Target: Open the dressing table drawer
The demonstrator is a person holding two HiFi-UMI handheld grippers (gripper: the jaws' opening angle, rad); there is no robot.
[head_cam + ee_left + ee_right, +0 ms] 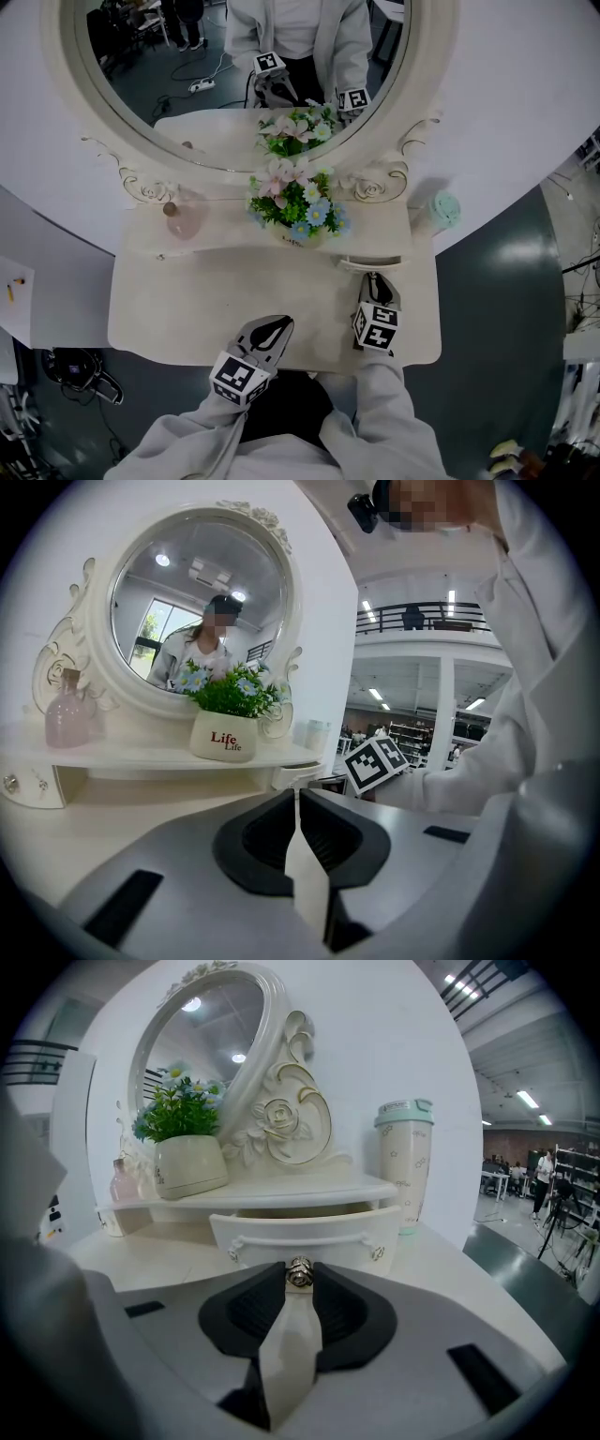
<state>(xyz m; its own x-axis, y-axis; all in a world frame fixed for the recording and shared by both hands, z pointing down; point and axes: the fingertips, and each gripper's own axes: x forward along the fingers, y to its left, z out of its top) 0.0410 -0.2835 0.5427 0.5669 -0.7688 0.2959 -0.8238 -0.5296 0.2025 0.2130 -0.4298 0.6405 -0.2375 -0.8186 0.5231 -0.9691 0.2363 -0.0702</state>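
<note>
Right gripper (pixel 373 278): jaws narrow, clamped on the small metal knob (pixel 299 1272) of the drawer (pixel 300 1233). I read the drawer as pulled slightly out; it sits under the right end of the shelf (pixel 281 1192), near the cup (pixel 403 1162). Left gripper (pixel 296 801): jaws together, nothing between them, low over the table (pixel 178 300) near its front edge.
</note>
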